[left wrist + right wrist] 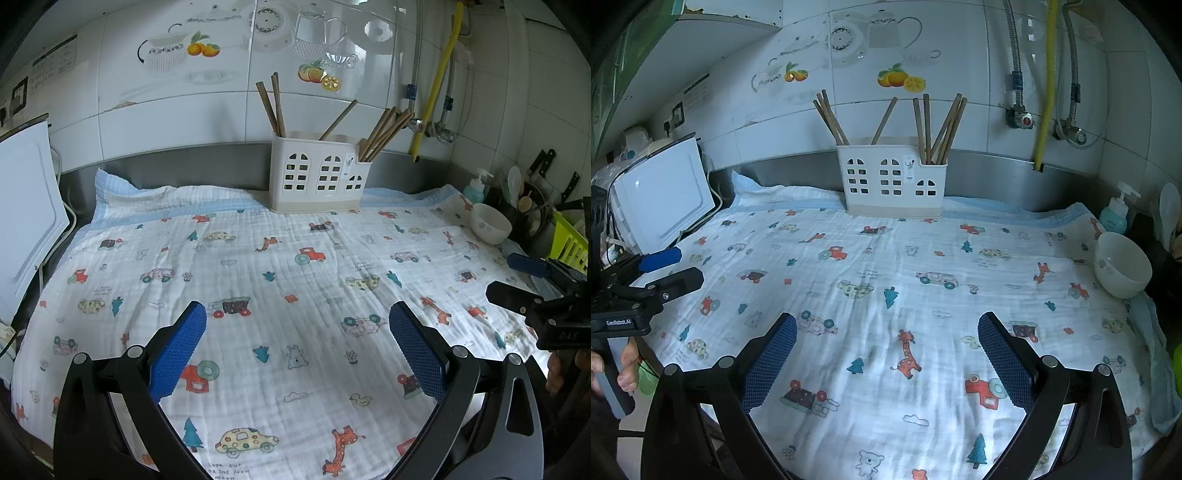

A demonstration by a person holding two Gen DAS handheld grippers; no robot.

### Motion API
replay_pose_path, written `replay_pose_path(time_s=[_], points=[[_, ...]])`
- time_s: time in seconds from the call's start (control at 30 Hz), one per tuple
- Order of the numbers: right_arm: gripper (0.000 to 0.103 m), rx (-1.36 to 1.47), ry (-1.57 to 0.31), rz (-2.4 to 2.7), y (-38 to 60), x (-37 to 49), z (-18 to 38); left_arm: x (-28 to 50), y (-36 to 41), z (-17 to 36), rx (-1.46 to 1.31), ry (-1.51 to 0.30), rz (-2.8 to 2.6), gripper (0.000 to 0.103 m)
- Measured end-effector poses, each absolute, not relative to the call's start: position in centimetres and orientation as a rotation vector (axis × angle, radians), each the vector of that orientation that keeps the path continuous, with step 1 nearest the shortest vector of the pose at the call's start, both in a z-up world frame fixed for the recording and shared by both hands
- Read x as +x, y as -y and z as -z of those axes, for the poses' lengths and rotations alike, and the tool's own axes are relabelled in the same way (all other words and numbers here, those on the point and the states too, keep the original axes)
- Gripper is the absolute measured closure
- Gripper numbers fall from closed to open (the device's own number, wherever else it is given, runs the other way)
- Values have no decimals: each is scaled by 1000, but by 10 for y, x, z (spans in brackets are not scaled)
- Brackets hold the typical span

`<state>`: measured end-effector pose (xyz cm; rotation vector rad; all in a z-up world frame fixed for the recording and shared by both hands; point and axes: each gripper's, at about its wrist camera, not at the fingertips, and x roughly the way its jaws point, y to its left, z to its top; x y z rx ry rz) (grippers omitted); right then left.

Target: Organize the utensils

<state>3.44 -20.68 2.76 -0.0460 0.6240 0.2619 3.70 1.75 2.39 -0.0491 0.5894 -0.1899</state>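
Chopsticks point(384, 131) stand upright and leaning in the white holder point(314, 173), which sits at the far edge of the table, touching the steel backsplash point(184, 158). Most of them are in the low right compartment, a few in the left one, and one leans in the middle. A printed cloth point(295, 280) covers the table, and its whole middle area is free, so both claws have wide room. The left claw point(297, 343) hangs over the near part of the cloth, released, with blue pads point(177, 354) far apart and nothing between. The right claw point(886, 343) is the same, spread wide and empty. A white bowl point(1123, 264) rests near the right edge of the cloth, just before a soap bottle point(1115, 214). At the left edge leans a white board point(661, 195), perhaps a cutting board.
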Motion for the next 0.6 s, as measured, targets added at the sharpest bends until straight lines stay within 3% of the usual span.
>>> replay_pose_path(time_s=[0.6], points=[[8, -51, -631, -270, 202, 35, -24, 36, -19, -21, -68, -574, 203, 5]])
